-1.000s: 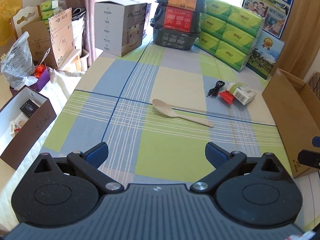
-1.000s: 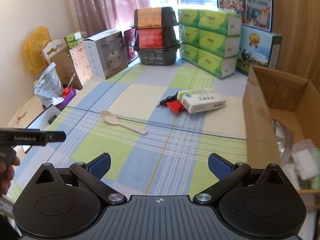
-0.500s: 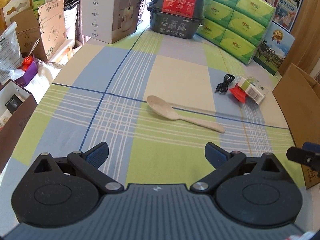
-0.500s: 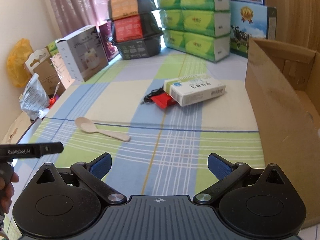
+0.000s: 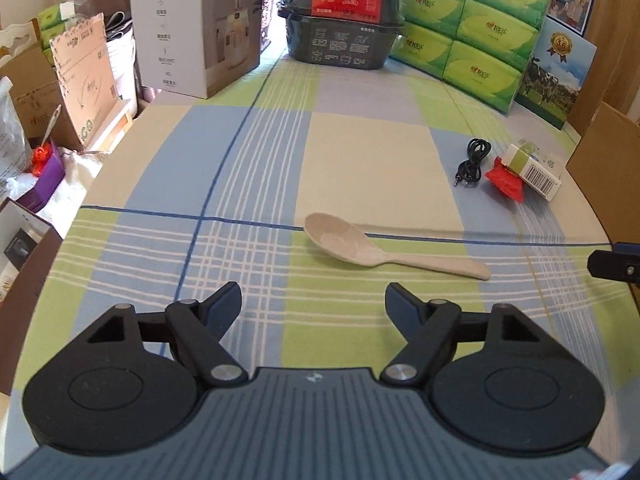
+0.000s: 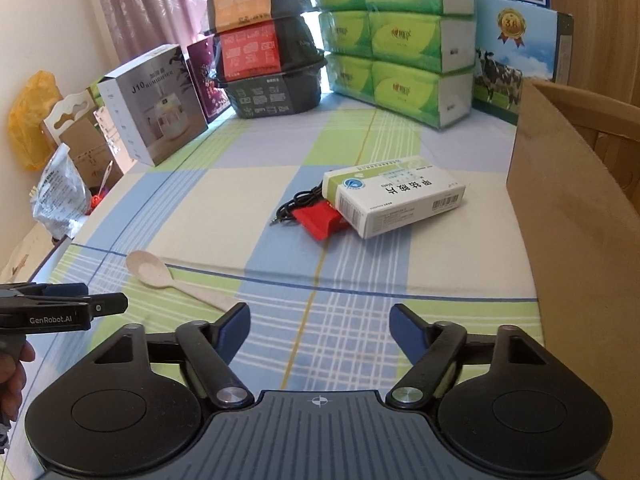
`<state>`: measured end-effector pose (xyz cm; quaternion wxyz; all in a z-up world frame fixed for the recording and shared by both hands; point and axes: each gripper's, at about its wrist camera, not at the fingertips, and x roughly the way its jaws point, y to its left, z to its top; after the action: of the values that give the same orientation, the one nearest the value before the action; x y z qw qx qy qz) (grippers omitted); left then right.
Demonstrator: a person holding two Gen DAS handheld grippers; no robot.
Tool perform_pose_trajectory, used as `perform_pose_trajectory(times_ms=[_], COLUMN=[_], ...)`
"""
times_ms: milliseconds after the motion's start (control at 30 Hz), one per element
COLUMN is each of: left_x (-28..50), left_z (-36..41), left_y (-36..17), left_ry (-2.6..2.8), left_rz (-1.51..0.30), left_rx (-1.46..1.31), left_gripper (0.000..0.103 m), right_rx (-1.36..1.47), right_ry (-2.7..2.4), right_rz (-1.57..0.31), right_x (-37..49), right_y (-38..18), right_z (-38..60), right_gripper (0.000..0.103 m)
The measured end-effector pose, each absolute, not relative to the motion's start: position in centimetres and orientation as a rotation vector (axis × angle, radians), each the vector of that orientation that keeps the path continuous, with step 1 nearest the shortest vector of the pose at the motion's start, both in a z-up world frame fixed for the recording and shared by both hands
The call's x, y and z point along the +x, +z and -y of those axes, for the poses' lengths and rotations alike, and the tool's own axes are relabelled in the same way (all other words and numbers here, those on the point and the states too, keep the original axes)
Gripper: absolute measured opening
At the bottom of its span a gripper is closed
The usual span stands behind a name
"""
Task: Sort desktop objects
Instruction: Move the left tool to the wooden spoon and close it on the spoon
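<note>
Closer now than a second ago: the left gripper (image 5: 313,300) has slid forward over the checked tablecloth (image 5: 360,160), and the spoon (image 5: 384,250) fills more of its view. Jaws are spread wide, nothing between them. From the left wrist, the beige spoon lies flat just ahead of the fingertips, its long axis running across the view, bowl to the left, handle pointing right and slightly nearer. Beyond it to the right sit a coiled black cable (image 5: 472,162), a red packet (image 5: 505,182) and a white medicine box (image 5: 532,170) resting on that packet. Over to the right wrist: the right gripper (image 6: 319,326) hangs wide open and empty too. The spoon (image 6: 176,282) lies to its left, handle angled toward the left fingertip, with the cardboard box (image 6: 560,216) standing on the right.
</note>
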<state>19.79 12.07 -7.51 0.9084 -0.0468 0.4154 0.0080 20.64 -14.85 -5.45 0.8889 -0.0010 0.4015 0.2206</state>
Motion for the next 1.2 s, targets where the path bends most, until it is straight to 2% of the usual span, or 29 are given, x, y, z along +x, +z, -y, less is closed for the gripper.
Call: perform_pose_trajectory(times_ms=[67, 233, 367, 500, 767, 900, 1200], left_x=[20.2, 21.4, 22.0, 22.8, 24.0, 24.3, 24.2], left_z=[-11.9, -11.6, -11.9, -12.2, -11.9, -12.0, -11.3], left_y=[-7.6, -8.0, -8.3, -8.8, -9.4, -9.6, -8.9], left_ry=[0.006, -0.005, -0.003, 0.016, 0.024, 0.025, -0.007], left_rz=[-0.853, -0.846, -0.838, -0.838, -0.819, -0.82, -0.827], left_rx=[-0.097, -0.125, -0.161, -0.206, -0.24, -0.275, -0.365], left_gripper=[0.071, 0.055, 0.051, 0.041, 0.037, 0.016, 0.008], right_rx=[-0.008, -0.035, -0.025, -0.036, -0.043, -0.044, -0.038], right_ry=[0.462, 0.473, 0.461, 0.468, 0.452, 0.451, 0.438], right_rz=[-0.845, -0.857, -0.866, -0.864, -0.872, -0.872, -0.865], right_x=[20.9, 21.2, 21.6, 21.6, 22.2, 22.4, 22.7], right_y=[-5.7, -6.4, -6.6, -6.6, -7.1, -7.1, -7.1], right_z=[14.6, 14.1, 14.4, 14.1, 14.3, 14.2, 14.2], right_gripper=[0.071, 0.07, 0.07, 0.07, 0.07, 0.07, 0.07])
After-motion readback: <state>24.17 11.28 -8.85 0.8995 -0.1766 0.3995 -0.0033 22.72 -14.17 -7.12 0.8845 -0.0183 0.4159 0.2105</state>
